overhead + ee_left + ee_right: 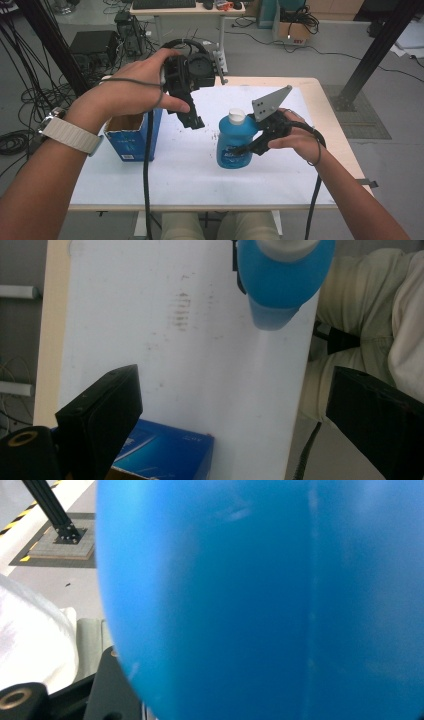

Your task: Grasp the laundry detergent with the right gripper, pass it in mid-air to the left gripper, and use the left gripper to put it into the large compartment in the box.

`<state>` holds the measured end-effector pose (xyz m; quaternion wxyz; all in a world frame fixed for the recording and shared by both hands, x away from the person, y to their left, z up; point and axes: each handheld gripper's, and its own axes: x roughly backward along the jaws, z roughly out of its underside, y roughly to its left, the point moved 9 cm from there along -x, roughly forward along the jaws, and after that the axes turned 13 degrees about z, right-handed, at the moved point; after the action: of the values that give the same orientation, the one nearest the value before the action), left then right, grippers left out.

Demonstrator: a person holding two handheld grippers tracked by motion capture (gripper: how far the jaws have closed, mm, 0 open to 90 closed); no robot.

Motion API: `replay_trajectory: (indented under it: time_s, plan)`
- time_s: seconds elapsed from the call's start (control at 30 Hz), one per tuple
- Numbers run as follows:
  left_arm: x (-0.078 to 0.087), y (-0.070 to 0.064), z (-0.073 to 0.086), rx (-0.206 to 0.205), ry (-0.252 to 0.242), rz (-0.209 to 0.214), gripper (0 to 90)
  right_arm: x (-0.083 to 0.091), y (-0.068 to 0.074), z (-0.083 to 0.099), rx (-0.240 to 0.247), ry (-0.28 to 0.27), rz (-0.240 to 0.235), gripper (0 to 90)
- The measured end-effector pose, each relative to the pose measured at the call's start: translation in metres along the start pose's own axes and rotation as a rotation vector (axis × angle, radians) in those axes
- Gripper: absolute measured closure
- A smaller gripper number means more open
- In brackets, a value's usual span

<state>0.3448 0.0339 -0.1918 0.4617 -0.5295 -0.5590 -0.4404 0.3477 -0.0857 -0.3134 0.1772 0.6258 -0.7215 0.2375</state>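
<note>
The counter (pixel 190 170), white on top with a pale wooden edge, carried a blue bottle (pixel 233 142) standing upright near its middle and an open blue box (pixel 134 136) at its left edge.

A lab or workshop: tangled black cables (pixel 20 95) cross the grey floor, black metal frame struts (pixel 382 42) rise beside the white tabletop (pixel 190 175).

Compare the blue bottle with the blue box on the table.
The blue bottle is rounded plastic with a white cap; the blue box is square-cornered cardboard. The bottle is capped, while the box stands open at the top. The right claw is at the bottle's side; the box stands free, with the left claw raised beside it, jaws apart. Both are blue and stand upright on the white table.
</note>
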Motion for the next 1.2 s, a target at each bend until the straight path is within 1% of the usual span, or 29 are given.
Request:
replay_trajectory:
  time_s: [0.03, 0.1, 0.17, 0.27, 0.4, 0.5, 0.6, 0.77, 0.93, 1.2]
  plan:
    - [-0.001, -0.003, -0.002, -0.011, 0.001, 0.004, 8.1, -0.001, 0.001, -0.002, -0.016, 0.001, 0.007, 43.3]
    - [-0.002, -0.005, -0.004, -0.019, -0.006, 0.018, 8.4, -0.002, 0.002, -0.006, 0.0, 0.002, -0.001, 43.3]
    - [-0.003, -0.007, -0.005, -0.024, -0.01, 0.021, 8.4, -0.002, 0.003, -0.007, 0.0, 0.008, -0.005, 43.3]
    - [-0.004, -0.009, -0.006, -0.034, -0.005, 0.026, 8.2, -0.004, 0.004, -0.011, 0.017, 0.004, -0.009, 43.3]
    - [-0.005, -0.013, -0.009, -0.045, -0.007, 0.036, 8.2, -0.006, 0.006, -0.015, 0.023, 0.004, -0.015, 43.3]
    - [-0.008, -0.015, -0.01, -0.05, -0.005, 0.043, 8.2, -0.009, 0.008, -0.018, 0.037, 0.011, -0.024, 43.3]
    - [-0.011, -0.016, -0.011, -0.056, 0.003, 0.05, 8.2, -0.011, 0.01, -0.021, 0.033, 0.015, -0.031, 43.3]
    - [-0.013, -0.015, -0.013, -0.054, -0.009, 0.054, 8.1, -0.015, 0.012, -0.023, 0.03, 0.02, -0.034, 43.3]
    - [-0.019, -0.013, -0.014, -0.05, 0.001, 0.056, 8.1, -0.019, 0.01, -0.021, 0.022, 0.029, -0.024, 43.3]
    - [-0.025, -0.009, -0.018, -0.051, 0.001, 0.065, 8.1, -0.023, 0.008, -0.02, 0.018, 0.037, -0.023, 43.4]
